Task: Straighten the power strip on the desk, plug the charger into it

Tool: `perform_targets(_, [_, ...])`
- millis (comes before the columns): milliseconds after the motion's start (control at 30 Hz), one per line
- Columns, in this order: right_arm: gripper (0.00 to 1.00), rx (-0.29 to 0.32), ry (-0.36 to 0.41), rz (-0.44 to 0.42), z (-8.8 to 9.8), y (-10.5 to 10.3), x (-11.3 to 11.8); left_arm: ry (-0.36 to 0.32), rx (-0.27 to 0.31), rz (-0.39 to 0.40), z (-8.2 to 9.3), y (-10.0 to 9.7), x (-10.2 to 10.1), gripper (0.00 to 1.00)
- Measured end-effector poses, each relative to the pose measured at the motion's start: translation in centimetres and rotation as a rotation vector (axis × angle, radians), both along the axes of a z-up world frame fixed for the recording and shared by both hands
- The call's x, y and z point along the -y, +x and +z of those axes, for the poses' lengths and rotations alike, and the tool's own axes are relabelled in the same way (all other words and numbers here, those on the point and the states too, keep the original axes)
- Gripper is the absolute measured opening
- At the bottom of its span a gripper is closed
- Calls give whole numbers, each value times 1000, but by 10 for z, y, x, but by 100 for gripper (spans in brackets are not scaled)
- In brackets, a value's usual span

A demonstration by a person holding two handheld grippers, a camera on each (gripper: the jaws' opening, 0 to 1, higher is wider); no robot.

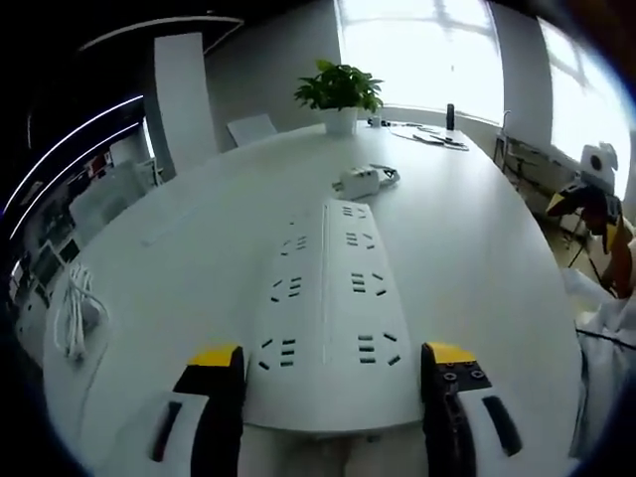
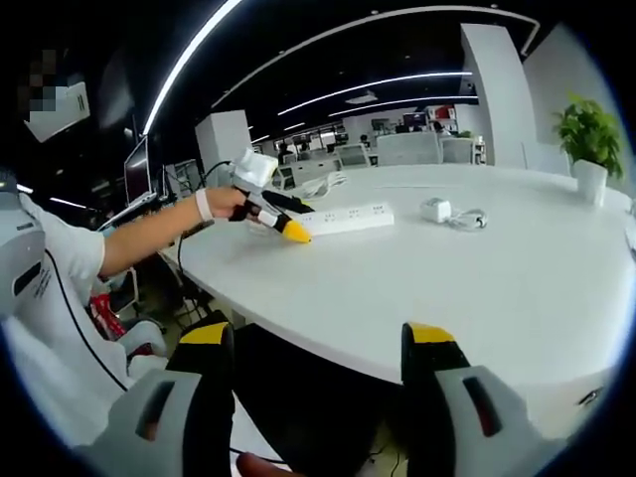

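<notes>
Two tools agape, left [image 1: 331,366] straddling power strip [image 1: 328,298] on white desk [image 1: 477,248].

Left tool [image 1: 333,370]: yellow-tipped black jaws on white bodies. Right tool [image 2: 318,343]: likewise. Person: white sleeve [image 2: 55,263], white wristband [image 2: 204,205].

power strip [image 1: 328,318]: white | desk [image 1: 477,258]: white | plant [image 1: 340,87]: green
</notes>
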State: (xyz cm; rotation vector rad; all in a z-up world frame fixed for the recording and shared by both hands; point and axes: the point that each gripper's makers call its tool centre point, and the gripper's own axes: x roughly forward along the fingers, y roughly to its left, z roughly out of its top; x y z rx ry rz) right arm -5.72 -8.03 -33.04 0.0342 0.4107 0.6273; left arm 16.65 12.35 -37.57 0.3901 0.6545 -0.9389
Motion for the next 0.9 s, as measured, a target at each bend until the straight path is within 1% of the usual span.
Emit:
perform_targets(167, [67,3,1,-1,0,-2,0,55,-49,-5,-2,-2,1,73])
perform_targets(267, [67,3,3,3,-1,-3,-1,70,-65,-4,-3,-3,2,73])
perform_targets(333, [67,1,2,10,-2,-4,-2,79,-75,0,-3,-1,-1,73])
perform_targets(433, [67,2,-20,28,-1,-1,-1,88,-79,0,-4,-3,1,72])
perform_targets(533, [67,20,-63,37,6,11,4,88,-79,-4,-4,-4,1,72])
perform_targets(600, [67,44,-105,59,11,22,4,88,-80,-3,-4,-1,0,72])
perform_targets(800, [67,70,-192,148,19,54,-16,88,-80,-1,-5,-3,2,72])
perform_targets(833, [67,78,-202,171,21,59,-23,88,-79,0,-5,-3,3,72])
perform_targets(900, [67,82,-204,185,23,66,-30,88,-79,-1,-5,-4,3,71])
